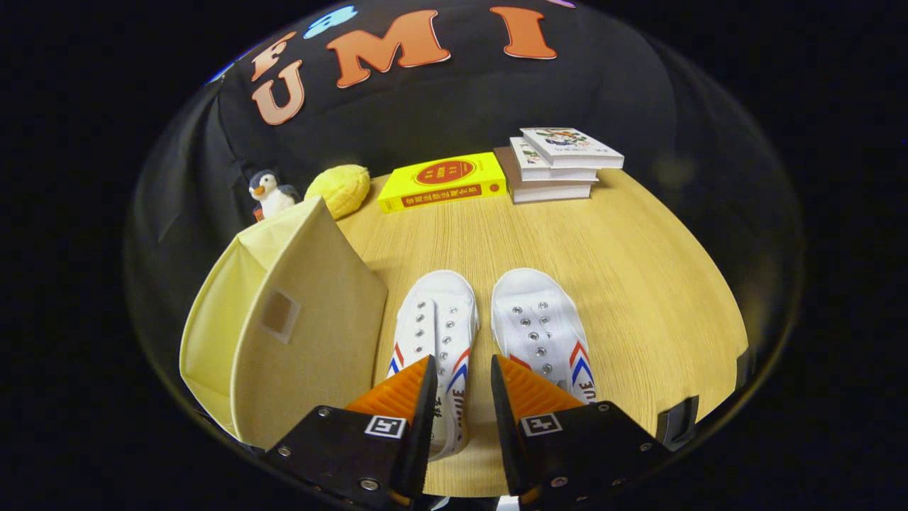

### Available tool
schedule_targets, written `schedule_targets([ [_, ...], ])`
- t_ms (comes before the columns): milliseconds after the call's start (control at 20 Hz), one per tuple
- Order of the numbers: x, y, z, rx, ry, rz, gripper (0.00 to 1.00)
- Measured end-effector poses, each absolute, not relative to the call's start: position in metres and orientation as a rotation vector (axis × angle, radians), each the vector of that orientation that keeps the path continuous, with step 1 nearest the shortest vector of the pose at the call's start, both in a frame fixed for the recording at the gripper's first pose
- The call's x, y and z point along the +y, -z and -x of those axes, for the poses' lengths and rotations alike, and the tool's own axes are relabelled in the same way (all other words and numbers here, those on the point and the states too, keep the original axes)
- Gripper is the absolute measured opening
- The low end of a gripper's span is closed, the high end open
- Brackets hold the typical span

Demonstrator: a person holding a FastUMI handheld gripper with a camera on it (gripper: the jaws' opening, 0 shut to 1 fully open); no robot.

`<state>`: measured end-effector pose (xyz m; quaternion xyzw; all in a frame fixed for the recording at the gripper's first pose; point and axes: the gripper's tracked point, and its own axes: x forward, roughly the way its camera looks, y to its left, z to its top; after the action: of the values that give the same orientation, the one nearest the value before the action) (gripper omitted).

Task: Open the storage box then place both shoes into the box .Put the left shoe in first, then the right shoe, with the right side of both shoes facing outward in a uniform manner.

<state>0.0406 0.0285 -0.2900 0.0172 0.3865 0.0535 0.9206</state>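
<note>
Two white canvas shoes with red and blue side stripes stand side by side on the wooden table [638, 284], toes pointing away from me. The left shoe [433, 312] lies just ahead of and partly under my left finger; its inner side shows in the gap between the fingers. The right shoe [539, 319] runs under my right finger. My gripper [462, 362] hovers over their heels, open, pressing on nothing. Beside the left shoe stands the pale yellow fabric storage box [305, 341], its lid down and a small square tab [279, 314] on the near face.
Beyond the shoes, at the table's far side, lie a yellow book [441, 183] and a stack of books [560, 163]. A penguin plush [268, 193] and a yellow plush [340, 188] sit behind the box. The table's rounded edge curves off past the right shoe.
</note>
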Motion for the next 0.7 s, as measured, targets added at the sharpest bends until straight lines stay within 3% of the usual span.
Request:
schedule_targets([
  [700,0.045,0.339,-0.045,0.959,-0.2,-0.068,0.4],
])
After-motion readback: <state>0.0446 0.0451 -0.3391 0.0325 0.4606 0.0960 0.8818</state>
